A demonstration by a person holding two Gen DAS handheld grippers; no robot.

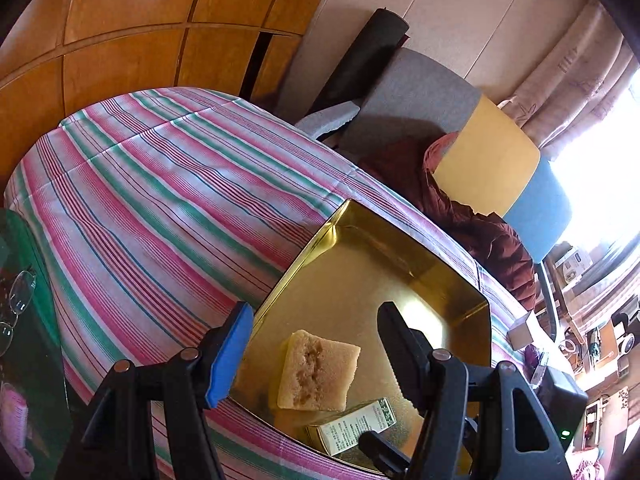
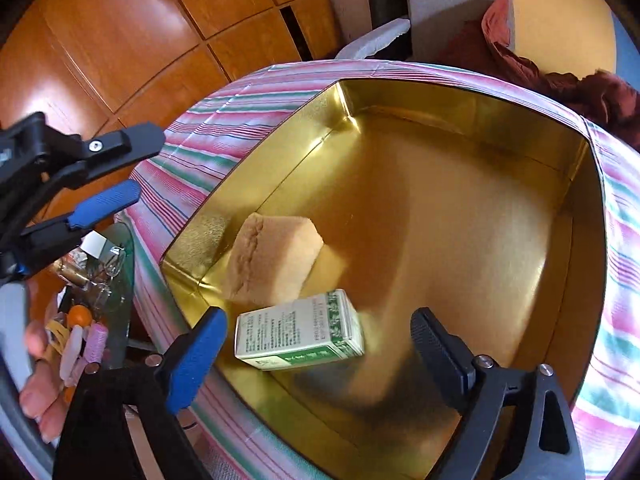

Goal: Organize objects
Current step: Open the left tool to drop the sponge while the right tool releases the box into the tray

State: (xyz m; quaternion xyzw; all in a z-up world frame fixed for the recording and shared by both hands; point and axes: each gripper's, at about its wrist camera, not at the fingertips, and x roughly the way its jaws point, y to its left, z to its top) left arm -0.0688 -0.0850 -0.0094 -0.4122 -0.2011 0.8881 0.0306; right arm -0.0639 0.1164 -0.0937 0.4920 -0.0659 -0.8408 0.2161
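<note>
Nearest your right wrist camera, the right gripper (image 2: 316, 344) stands with its jaws spread wide and empty; the green-and-white carton (image 2: 300, 330) appears blurred between them, touching neither, so you cannot tell whether it rests on the floor of the gold tin (image 2: 460, 112) or hangs just above it. Your left gripper (image 1: 316, 344) is likewise spread and holds nothing, poised over the tin's near-left corner.

Handling, as a judgement:
1. Carton: likely light, thin card, crushable. Grip across the two long flat faces at mid-length, not the end flaps.
2. Sponge block (image 2: 276, 260), at 11 o'clock from the carton and just beside it: soft and very light. It will compress, so close gently on the broad faces.
3. Tin: rigid, with a glossy floor; expect contents to slide.

Count inside the tin: one carton, one sponge block. One tin, on the striped cloth (image 1: 160, 184).

At 9 o'clock in the right view, a glass side table (image 2: 120, 280) carries mixed small items, too cluttered to count.
</note>
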